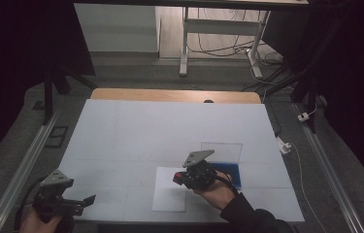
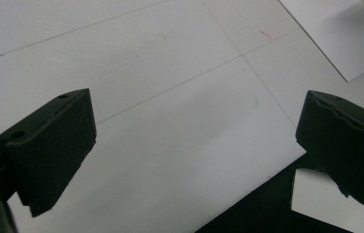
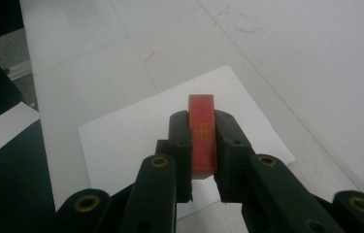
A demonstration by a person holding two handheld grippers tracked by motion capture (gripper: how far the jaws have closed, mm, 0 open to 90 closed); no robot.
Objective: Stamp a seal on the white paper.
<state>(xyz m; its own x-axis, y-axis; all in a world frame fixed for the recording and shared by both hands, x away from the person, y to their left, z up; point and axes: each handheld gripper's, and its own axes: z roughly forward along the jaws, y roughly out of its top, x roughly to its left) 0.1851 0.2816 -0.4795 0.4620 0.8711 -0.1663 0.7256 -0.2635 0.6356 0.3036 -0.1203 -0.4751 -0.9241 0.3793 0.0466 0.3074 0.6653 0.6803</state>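
We see the right gripper (image 3: 202,145) with its fingers (image 3: 180,141) clamped on a flat red block with yellow markings (image 3: 203,133), low centre of the right gripper view, above a white paper sheet (image 3: 121,141). Lower left of the high view, the left gripper (image 1: 90,200) has its fingers (image 2: 48,145) spread wide over the white bench (image 1: 170,126). A blue patch (image 1: 233,172), perhaps an ink pad, lies beside the right hand (image 1: 216,194).
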